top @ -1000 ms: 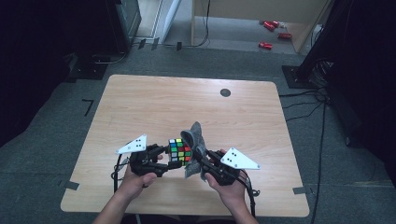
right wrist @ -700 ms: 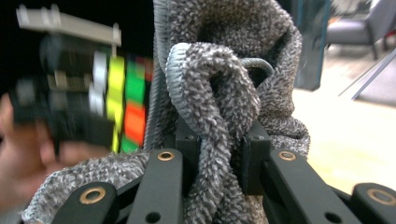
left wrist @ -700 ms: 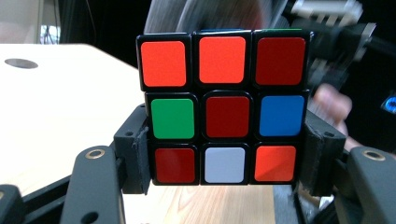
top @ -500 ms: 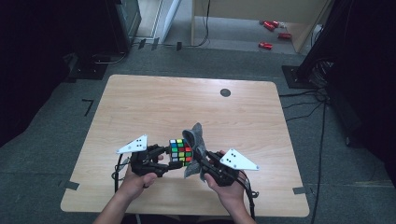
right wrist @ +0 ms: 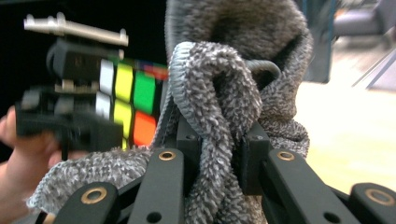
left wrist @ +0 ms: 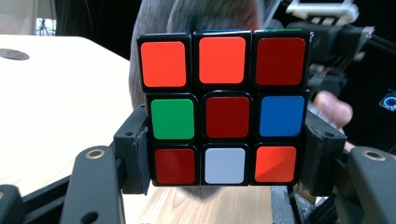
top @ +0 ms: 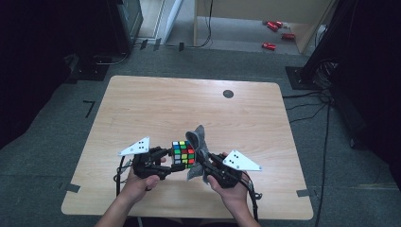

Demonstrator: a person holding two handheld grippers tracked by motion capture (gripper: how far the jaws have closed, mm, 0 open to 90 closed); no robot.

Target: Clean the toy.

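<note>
Dim surroundings, evenly lit table, soft shadows, blurred background in close views

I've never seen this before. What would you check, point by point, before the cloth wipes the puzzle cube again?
1. Cube clamped in the left gripper: ok, a jaw presses on each side.
2. Cloth pinched in the right gripper: ok, a bunched fold sits between shut jaws.
3. Cloth next to the cube: ok, in the high view it hangs against the cube's right side.
4. Cube lifted off the table: ok, bare wood shows under it in the left gripper view.
5. Cloth's loose end free of the jaws: cannot tell, folds hide it.
6. Cube faces clean: cannot tell, only some faces show.
</note>
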